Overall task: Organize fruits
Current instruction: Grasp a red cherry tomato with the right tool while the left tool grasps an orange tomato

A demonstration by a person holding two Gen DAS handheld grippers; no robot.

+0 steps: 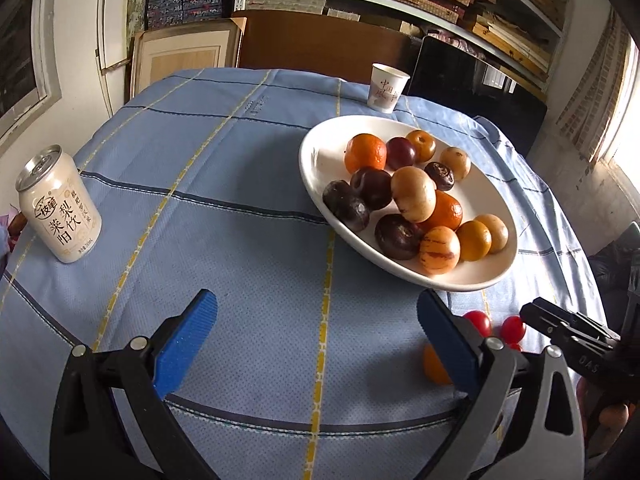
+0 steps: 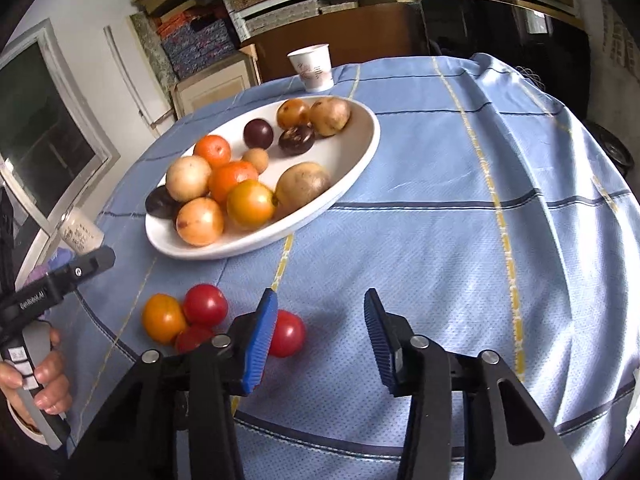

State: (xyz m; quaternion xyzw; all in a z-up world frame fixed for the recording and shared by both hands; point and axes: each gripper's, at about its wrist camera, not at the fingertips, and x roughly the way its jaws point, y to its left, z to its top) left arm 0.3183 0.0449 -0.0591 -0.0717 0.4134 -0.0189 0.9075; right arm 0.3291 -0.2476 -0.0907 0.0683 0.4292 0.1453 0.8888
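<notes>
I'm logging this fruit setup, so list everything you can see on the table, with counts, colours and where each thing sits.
plate: one, white, oval, centre of the table, piled with orange, tan and dark purple fruits.
red tomatoes: three, on the cloth in front of the plate, two touching the orange one, one partly behind the right gripper's finger.
orange tomato: one, beside the red ones.
can: one, cream, upright, left edge.
paper cup: one, white, behind the plate.
tablecloth: one, blue with yellow and dark stripes.
left gripper: blue pads, open, empty.
right gripper: blue pads, open, empty.
</notes>
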